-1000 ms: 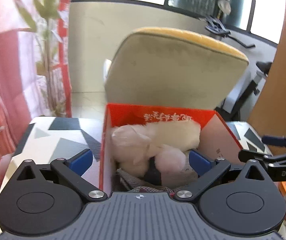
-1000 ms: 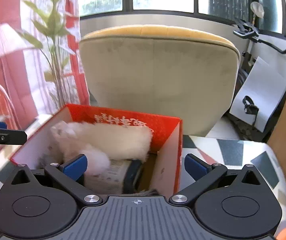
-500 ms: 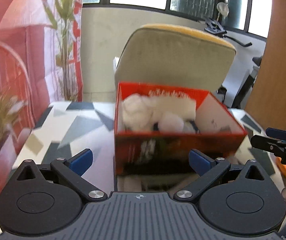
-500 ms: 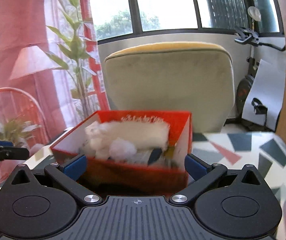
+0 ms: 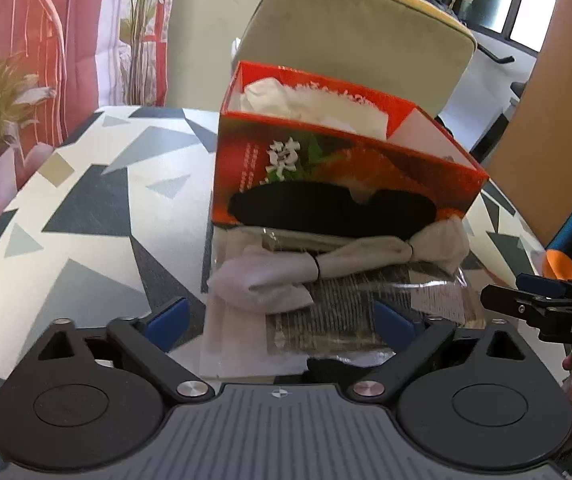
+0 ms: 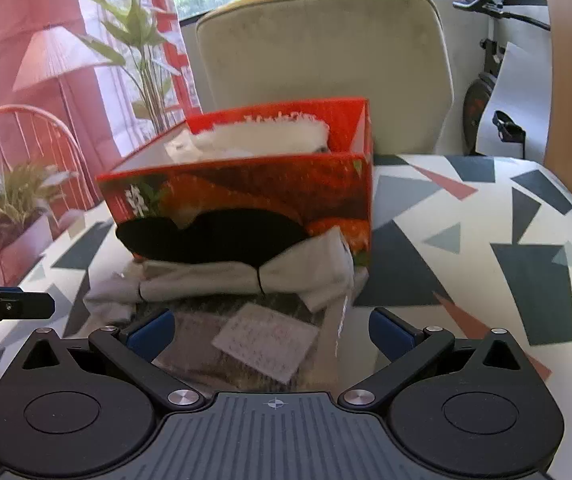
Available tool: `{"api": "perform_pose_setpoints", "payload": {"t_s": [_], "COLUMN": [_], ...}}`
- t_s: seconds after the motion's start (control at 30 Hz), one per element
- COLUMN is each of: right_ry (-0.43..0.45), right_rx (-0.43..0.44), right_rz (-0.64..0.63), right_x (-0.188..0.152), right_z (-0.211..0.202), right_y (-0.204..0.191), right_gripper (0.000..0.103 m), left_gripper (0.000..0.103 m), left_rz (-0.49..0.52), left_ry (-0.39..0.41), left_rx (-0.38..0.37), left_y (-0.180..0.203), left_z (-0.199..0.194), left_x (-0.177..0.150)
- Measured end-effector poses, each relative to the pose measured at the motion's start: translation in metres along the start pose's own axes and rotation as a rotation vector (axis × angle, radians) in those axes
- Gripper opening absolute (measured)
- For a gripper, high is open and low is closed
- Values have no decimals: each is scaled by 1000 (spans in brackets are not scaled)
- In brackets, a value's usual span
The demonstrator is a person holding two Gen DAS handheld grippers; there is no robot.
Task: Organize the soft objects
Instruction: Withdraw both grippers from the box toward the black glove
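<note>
- The left hand-held gripper [image 5: 278, 318] is spread wide with nothing between its blue pads; the right hand-held gripper [image 6: 272, 330] is likewise wide open and empty.
- The red cardboard box [image 5: 338, 172] stands on the bench [image 5: 86, 184] at 12 o'clock of both grippers, with white fluffy plush [image 5: 314, 106] heaped above its rim.
- Just before the box, touching its front wall, lie a black cloth piece [image 6: 210, 236], a pair of banded grey socks [image 5: 310, 268], and under them a clear-wrapped dark fabric pack [image 5: 350, 312] bearing a white label [image 6: 264, 342].
- Risk: a grip on the socks may catch only a loose fold, so that one sock slips free of its band and drops.
- Risk: the glossy wrapper looks slick; pinched at an edge, the pack could slide out or drag the socks off the near edge of the bench.
- Risk: the box already looks full; pressing more in could spill the plush or push the light box toward the cream chair [image 6: 326, 64] at 12 o'clock.
- Risk: both grippers face the same pile and could collide.
</note>
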State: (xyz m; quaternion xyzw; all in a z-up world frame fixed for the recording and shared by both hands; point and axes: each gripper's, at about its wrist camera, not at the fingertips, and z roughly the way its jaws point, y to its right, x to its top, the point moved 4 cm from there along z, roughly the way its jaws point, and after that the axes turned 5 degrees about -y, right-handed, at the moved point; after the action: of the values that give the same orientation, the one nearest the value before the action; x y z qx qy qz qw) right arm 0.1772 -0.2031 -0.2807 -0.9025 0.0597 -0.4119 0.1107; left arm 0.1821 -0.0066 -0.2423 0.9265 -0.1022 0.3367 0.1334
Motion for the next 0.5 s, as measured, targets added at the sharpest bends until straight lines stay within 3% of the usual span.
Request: {"api": "perform_pose_setpoints", "payload": {"t_s": [0.37, 0.5], "right_ry": [-88, -128], "right_rx": [-20, -17], "right_rz": [-30, -33], "right_x": [-18, -29], "right_z": [4, 3], "right_y": [-8, -9], "right_gripper": [102, 94], "left_gripper": [84, 77], "left_rz": [1, -31], "left_ry": [-79, -110], "left_rx": [-63, -98], "left_y": [15, 12], "left_z": [11, 15], "left_x": [-27, -33]}}
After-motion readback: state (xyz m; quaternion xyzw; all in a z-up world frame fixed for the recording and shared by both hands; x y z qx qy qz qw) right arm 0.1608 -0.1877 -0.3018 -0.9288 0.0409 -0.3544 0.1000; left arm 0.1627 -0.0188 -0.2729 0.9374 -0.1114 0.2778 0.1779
